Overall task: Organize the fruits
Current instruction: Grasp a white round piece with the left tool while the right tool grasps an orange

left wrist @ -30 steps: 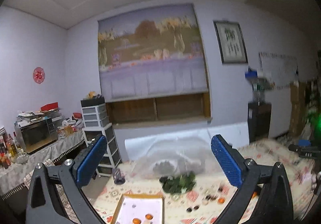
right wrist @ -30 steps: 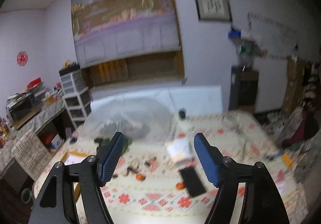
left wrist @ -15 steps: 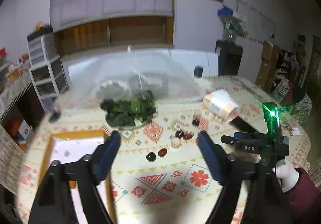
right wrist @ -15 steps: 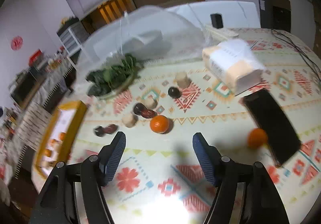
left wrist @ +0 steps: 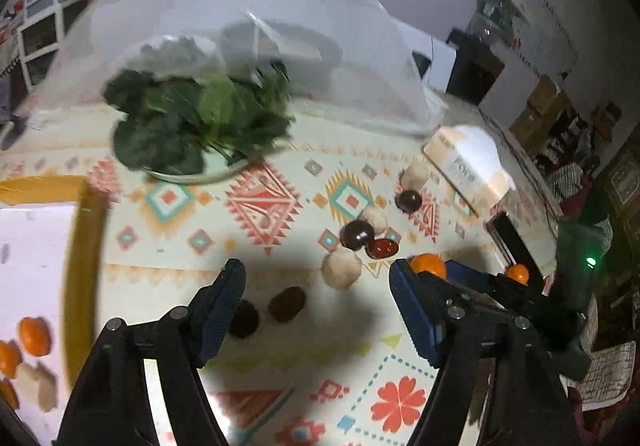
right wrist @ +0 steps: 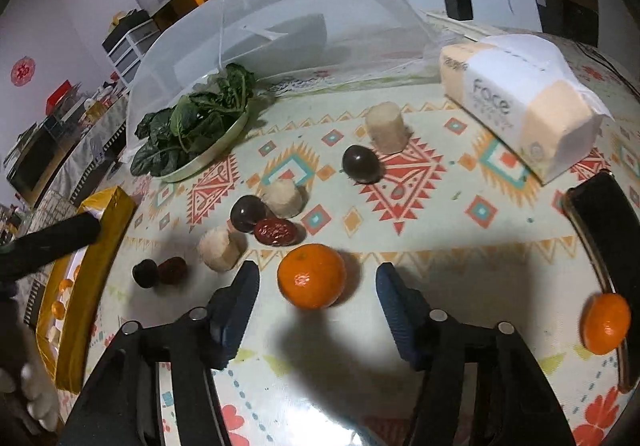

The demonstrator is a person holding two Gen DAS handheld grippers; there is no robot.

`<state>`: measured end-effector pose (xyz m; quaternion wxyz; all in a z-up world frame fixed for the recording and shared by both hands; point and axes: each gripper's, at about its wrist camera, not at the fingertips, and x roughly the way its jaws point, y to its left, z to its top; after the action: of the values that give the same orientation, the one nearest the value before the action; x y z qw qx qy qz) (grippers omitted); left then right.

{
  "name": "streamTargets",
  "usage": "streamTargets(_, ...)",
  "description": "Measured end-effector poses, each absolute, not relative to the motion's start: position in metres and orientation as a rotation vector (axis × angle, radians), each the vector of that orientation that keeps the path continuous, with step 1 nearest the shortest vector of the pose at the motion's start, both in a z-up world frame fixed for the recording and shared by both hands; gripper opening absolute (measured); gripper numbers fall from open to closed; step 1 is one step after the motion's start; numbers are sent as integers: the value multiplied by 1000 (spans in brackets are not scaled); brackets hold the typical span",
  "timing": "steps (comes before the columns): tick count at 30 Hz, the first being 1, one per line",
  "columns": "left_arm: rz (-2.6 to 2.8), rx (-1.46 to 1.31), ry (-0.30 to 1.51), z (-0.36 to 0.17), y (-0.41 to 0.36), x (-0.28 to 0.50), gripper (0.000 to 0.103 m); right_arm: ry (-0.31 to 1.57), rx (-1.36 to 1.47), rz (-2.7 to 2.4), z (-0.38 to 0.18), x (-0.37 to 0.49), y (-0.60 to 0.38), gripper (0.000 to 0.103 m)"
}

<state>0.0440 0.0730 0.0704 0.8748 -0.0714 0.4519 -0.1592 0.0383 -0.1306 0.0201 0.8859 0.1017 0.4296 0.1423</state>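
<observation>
In the right wrist view an orange mandarin (right wrist: 312, 276) sits on the patterned tablecloth between the blue pads of my right gripper (right wrist: 317, 271). Its jaws are closing but do not touch the fruit. My left gripper (left wrist: 318, 284) hangs open just above the cloth, with a dark red date (left wrist: 287, 304) between its fingertips and a dark round fruit (left wrist: 244, 318) by the left finger (left wrist: 230, 298). A pale chunk (left wrist: 341, 268) lies just beyond. The yellow-rimmed tray (left wrist: 84, 246) at the left holds mandarins (left wrist: 35, 336) and pale pieces.
More plums (right wrist: 360, 164), a date (right wrist: 276, 232) and pale chunks (right wrist: 386, 128) lie mid-table. A second mandarin (right wrist: 606, 322) rests by a black phone (right wrist: 600, 214). A tissue pack (right wrist: 520, 102), a plate of greens (right wrist: 192, 134) and a mesh food cover (right wrist: 280, 6) stand behind.
Both views swung from the far wall down onto the table as both grippers dropped toward the fruit. Both pairs of jaws stand narrower than before; the mandarin now lies between the right pads.
</observation>
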Motion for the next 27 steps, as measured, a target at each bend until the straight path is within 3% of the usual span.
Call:
streamTargets(4, -347, -129, 981, 49, 56, 61, 74, 879, 162, 307, 19, 34, -124, 40)
streamTargets(5, -346, -128, 991, 44, 53, 64, 74, 878, 167, 312, 18, 34, -124, 38)
streamTargets(21, -341, 66, 1027, 15, 13, 79, 72, 863, 322, 278, 19, 36, -160, 38)
streamTargets(23, -313, 103, 1011, 14, 7, 80, 47, 858, 327, 275, 21, 35, -162, 38)
streamTargets(25, -291, 145, 1003, 14, 1, 79, 29, 855, 333, 269, 21, 36, -164, 39)
streamTargets(27, -289, 137, 1008, 15, 1, 78, 29, 855, 336, 265, 20, 37, -165, 39)
